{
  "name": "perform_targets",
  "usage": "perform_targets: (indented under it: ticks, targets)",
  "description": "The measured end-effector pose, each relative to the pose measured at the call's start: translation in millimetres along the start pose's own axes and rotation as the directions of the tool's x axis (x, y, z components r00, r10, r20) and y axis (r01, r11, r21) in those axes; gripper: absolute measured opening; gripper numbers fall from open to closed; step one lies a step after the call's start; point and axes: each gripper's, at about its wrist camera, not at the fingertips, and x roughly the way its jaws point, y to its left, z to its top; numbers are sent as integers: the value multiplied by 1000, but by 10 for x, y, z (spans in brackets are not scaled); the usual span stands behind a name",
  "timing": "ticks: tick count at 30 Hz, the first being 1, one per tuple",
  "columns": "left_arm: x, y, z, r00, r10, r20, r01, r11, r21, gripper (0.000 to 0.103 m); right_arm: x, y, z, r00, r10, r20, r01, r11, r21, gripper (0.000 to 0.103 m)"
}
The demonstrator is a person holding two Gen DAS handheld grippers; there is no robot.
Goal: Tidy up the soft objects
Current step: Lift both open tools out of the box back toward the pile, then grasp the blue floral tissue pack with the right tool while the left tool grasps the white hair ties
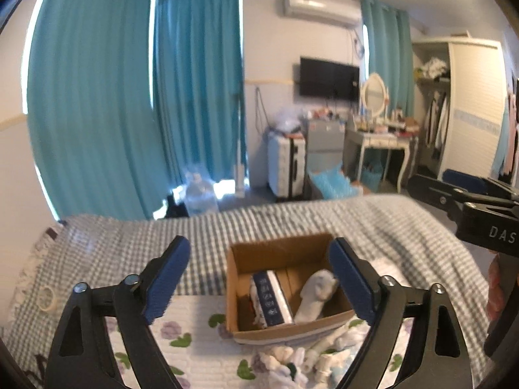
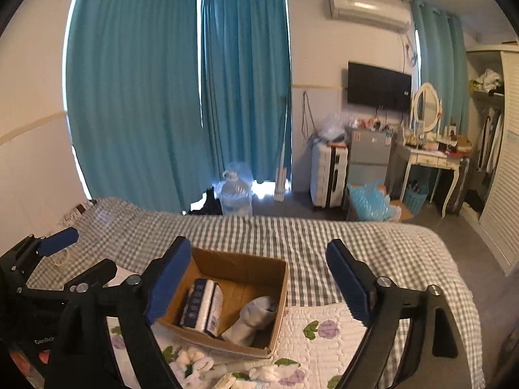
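Hovering left gripper (image 1: 259, 278): jaws spread wide, holding nothing, above the cardboard box (image 1: 285, 329).
Right gripper (image 2: 256, 283): also wide open and empty, above the same box (image 2: 279, 295).
Inside box: a wrapped tissue pack (image 1: 271, 301) and a rolled pale sock (image 1: 316, 298), side by side.
Still loose: soft white items (image 1: 311, 356) heaped on the floral quilt (image 1: 194, 317), just in front of the box.
Risk: the two grippers may collide over the heap; a shallow pinch could let soft fabric slip out.

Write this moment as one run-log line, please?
left tongs: open, empty | right tongs: open, empty | cardboard box: holds tissue pack, grey sock | loose socks: on quilt beside box
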Motion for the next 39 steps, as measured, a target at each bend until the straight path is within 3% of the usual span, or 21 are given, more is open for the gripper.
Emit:
perform_targets:
  ticks: [1, 4, 10, 17, 27, 35, 39]
  targets:
    - [-108, 1, 24, 1000, -3, 17, 3, 1000, -9, 100, -116, 12, 24, 1000, 6, 7, -6, 1000, 2, 95]
    - [-504, 9, 62, 997, -20, 73, 23, 999, -37, 102, -483, 73, 80, 999, 27, 17, -27, 1000, -2, 103]
    - [-1009, -12, -20, 994, 28, 109, -24, 999, -35, 102, -1051, 244, 20, 999, -7, 45, 10, 998, -62, 103]
    - [-1024, 19, -463, 996, 82, 17, -81, 996, -38, 102, -1186, 373, -410, 1000, -3, -23, 1, 996, -87, 103]
    - [-423, 43, -1284, 985, 97, -144, -108, 992, -66, 102, -373, 247, -1304, 976, 7, -218, -15, 999, -33, 103]
    - [261, -41, -1843, 957, 89, -275, -108, 993, -52, 102, 486, 115, -2101, 923, 32, -384, -27, 999, 19, 102]
    - [563, -54, -2067, 934, 81, -348, -104, 993, -49, 101, 839, 127, -2442, 880, 70, -469, -50, 997, 56, 85]
